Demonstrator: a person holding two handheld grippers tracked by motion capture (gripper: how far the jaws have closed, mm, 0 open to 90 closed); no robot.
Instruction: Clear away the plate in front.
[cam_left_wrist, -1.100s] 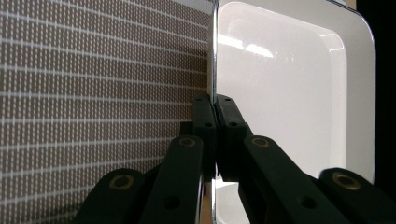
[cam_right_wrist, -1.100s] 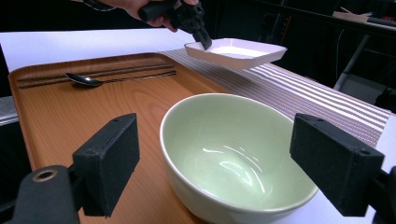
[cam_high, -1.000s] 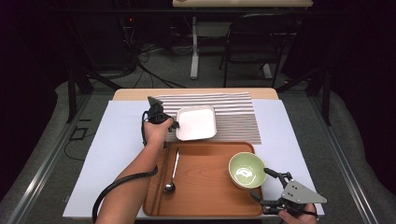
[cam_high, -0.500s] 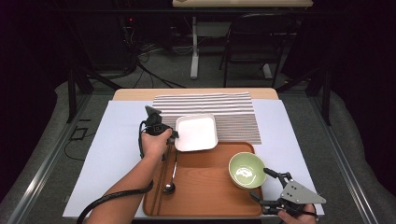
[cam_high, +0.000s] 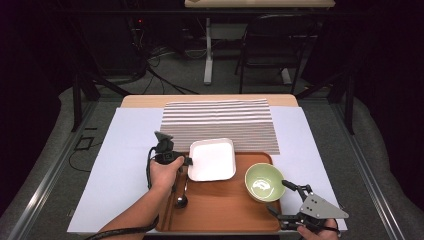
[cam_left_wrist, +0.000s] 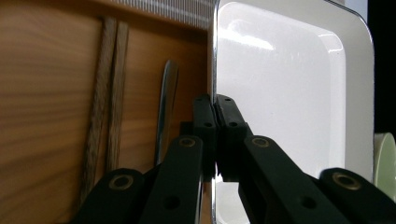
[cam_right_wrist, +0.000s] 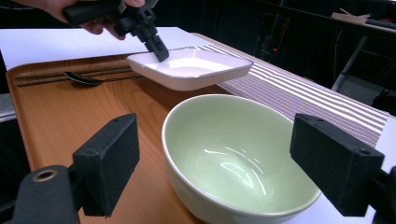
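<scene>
A white square plate (cam_high: 211, 159) hangs slightly above the back of the wooden tray (cam_high: 225, 215), its far edge over the striped mat (cam_high: 220, 120). My left gripper (cam_high: 189, 161) is shut on the plate's left rim; in the left gripper view the jaws (cam_left_wrist: 215, 100) pinch the plate (cam_left_wrist: 285, 93) edge-on. A pale green bowl (cam_high: 264, 181) stands on the tray's right side. My right gripper (cam_high: 278, 196) is open at the tray's front right corner. In the right gripper view its pads (cam_right_wrist: 109, 163) stand wide apart on either side of the bowl (cam_right_wrist: 233, 154) without touching it.
A metal spoon (cam_high: 181, 199) and wooden chopsticks (cam_left_wrist: 100, 107) lie along the tray's left side, under my left hand. The tray and mat rest on a white sheet (cam_high: 125, 150) covering the table. Dark floor, cables and table legs lie beyond.
My left gripper has carried the white plate from the striped mat toward the person, so it now sits over the tray. The right gripper and the bowl have stayed put.
</scene>
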